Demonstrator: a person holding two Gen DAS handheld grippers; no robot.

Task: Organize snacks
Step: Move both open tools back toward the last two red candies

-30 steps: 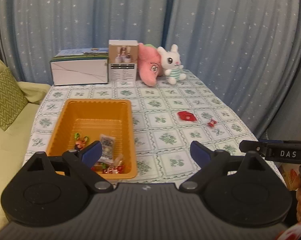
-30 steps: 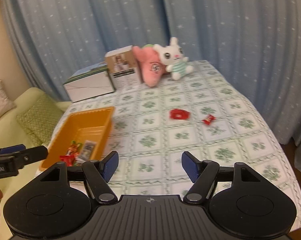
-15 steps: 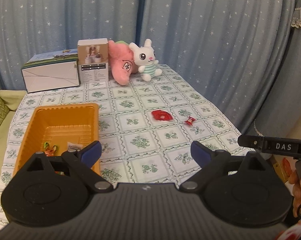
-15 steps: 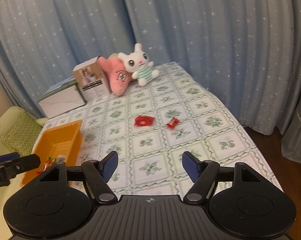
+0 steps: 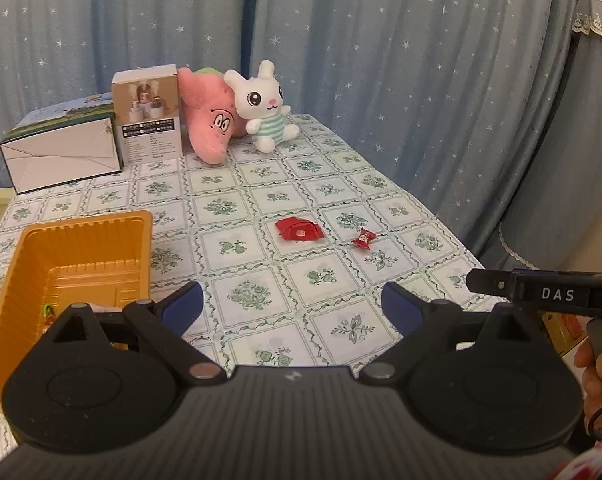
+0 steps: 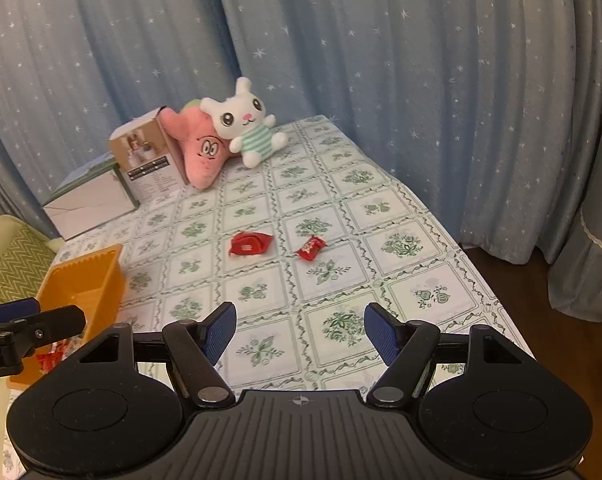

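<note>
Both grippers, left [image 5: 291, 300] and right [image 6: 300, 330], jaws apart and empty; next up, grabbing the red packet [image 6: 248, 243] for the tray [image 6: 101, 280], I'd guess.

You are looking at two loose snacks lying on the surface [image 6: 401, 280]. The flat red packet [image 6: 248, 243] is resting crumpled and face up near the middle of the surface. The small red wrapped candy [image 6: 310, 249], with twisted ends, is lying just beside it on the right, apart from it and slightly tilted. The orange tray [image 5: 81, 256] is sitting at the left edge of the surface, well apart from both. It is standing upright with ribbed walls, and it is holding a few colourful wrapped snacks [image 6: 51, 360] at its near end, partly hidden.
</note>
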